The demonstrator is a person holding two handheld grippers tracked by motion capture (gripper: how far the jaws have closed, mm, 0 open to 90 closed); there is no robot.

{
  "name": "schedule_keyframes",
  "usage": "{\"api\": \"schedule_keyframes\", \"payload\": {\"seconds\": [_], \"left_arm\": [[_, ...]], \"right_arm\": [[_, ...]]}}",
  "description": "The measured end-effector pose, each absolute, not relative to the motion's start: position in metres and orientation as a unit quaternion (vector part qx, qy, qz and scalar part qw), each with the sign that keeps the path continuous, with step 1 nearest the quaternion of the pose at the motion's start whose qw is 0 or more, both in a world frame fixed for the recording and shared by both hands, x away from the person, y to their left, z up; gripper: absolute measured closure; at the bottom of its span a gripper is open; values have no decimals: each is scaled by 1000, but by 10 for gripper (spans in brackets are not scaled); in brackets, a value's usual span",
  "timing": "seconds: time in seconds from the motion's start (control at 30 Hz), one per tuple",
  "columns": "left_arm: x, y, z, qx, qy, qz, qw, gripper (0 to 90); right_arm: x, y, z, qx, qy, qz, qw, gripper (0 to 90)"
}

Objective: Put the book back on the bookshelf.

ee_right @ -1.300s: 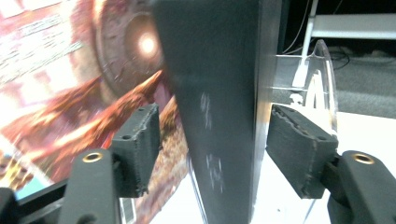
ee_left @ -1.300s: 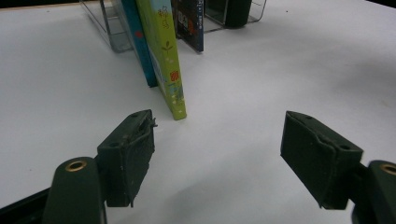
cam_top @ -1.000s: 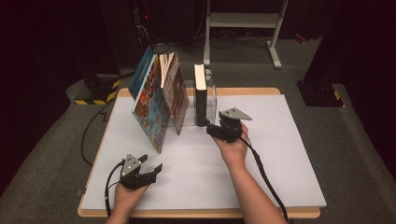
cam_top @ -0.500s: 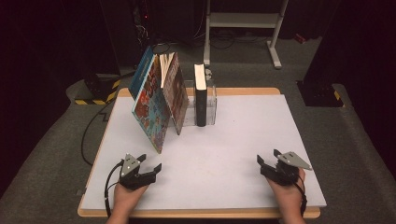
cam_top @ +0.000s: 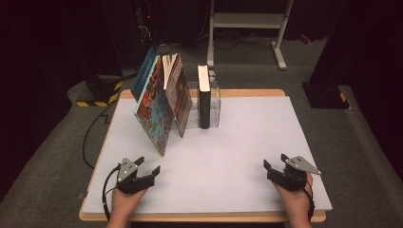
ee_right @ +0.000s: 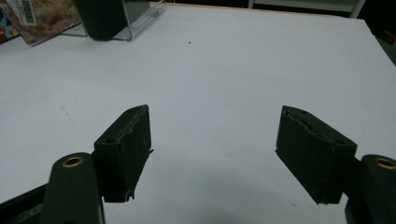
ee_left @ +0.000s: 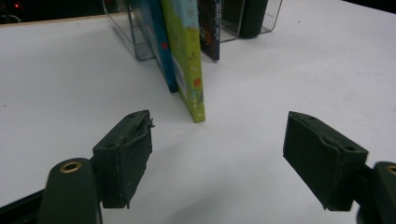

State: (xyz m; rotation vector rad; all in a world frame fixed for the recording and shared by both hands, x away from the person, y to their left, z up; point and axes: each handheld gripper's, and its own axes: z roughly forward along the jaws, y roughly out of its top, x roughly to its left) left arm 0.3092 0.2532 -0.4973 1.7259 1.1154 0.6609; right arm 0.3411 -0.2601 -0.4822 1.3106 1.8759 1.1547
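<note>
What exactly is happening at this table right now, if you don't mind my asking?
A person sits at a white table with a gripper in each hand. Both the left gripper and the right gripper rest open near the front edge, holding nothing. At the back, a black book stands upright in a clear holder, while two colourful books lean beside it. Nothing is being handled at this moment.

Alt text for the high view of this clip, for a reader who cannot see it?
Two hands rest at the near edge of a white table, each holding an open, empty tool: left tool, right tool. At the far side, picture books lean by a clear rack holding an upright black book.
</note>
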Motion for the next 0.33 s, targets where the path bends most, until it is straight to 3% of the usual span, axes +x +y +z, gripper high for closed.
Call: {"api": "schedule_keyframes", "payload": {"seconds": [0.33], "left_arm": [[310, 263, -492, 707, 456, 258, 476, 199]], "right_arm": [[342, -257, -485, 504, 697, 422, 286, 238]]}}
